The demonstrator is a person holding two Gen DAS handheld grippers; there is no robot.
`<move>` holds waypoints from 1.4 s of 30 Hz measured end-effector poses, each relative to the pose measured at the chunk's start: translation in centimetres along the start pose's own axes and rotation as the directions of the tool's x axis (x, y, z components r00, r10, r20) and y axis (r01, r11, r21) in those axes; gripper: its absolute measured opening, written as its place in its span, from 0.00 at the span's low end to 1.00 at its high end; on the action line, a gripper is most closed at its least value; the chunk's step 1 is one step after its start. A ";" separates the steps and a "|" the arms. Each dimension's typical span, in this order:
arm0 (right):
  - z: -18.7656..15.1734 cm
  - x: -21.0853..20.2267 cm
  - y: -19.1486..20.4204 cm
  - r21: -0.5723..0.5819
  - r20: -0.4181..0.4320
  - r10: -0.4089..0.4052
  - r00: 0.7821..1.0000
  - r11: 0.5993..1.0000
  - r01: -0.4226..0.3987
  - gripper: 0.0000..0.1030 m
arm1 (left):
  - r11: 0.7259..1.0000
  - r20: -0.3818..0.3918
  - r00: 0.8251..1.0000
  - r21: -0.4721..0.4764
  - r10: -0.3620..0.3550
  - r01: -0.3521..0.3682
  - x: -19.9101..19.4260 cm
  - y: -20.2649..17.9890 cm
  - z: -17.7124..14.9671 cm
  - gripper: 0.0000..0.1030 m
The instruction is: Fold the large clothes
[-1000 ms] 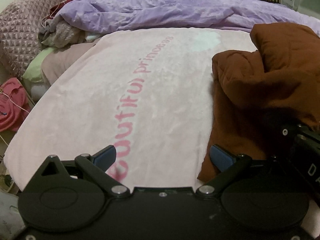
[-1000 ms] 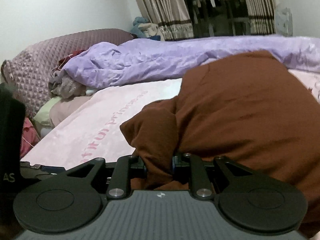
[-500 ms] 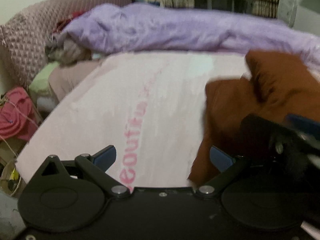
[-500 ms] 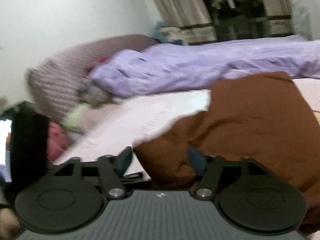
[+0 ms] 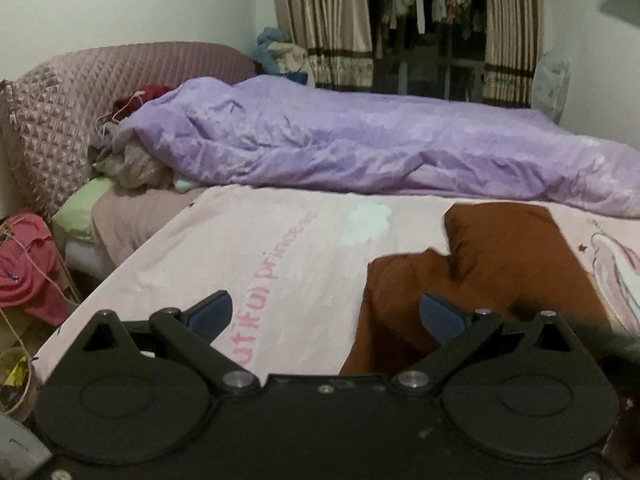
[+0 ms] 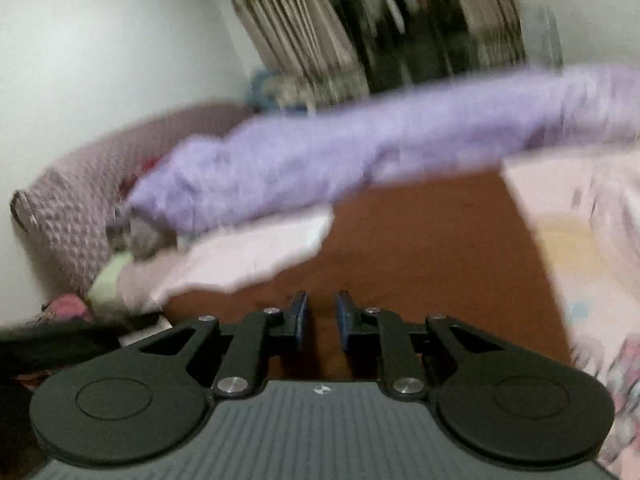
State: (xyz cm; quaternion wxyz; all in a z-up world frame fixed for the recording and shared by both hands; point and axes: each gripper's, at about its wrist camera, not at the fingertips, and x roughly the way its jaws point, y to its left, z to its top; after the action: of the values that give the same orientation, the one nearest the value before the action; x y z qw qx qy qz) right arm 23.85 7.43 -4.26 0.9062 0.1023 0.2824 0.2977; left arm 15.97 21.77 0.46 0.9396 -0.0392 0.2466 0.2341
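A brown garment (image 5: pixel 500 264) lies bunched on the pink sheet (image 5: pixel 280 248) of the bed, right of the printed pink lettering. My left gripper (image 5: pixel 326 312) is open and empty, low over the sheet, with the garment's left edge by its right finger. In the blurred right wrist view the brown garment (image 6: pixel 420 248) spreads flat ahead. My right gripper (image 6: pixel 321 316) is just above it, its blue pads a narrow gap apart with nothing visibly between them.
A rumpled purple duvet (image 5: pixel 360 148) lies across the far side of the bed. A quilted mauve headboard (image 5: pixel 60 120) stands at the left, with a red cloth (image 5: pixel 28 268) and clutter beside the bed's left edge. Curtains and hanging clothes are behind.
My right gripper let go of the brown garment, drew back and narrowed again. The garment dropped flatter onto the sheet. My left gripper stayed open and tilted up.
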 end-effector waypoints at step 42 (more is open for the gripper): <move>-3.7 -1.0 -5.9 -0.060 -0.066 -0.215 0.974 0.976 0.211 0.04 | 0.999 -0.238 0.971 0.041 0.021 -0.012 9.8 -1.6 -7.3 1.00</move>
State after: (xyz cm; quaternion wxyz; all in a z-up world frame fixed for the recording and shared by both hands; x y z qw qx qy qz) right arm 23.90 2.14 -8.97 0.9244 0.0367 0.3164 0.2097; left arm 20.96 23.09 -10.75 0.9018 -0.0464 0.3625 0.2307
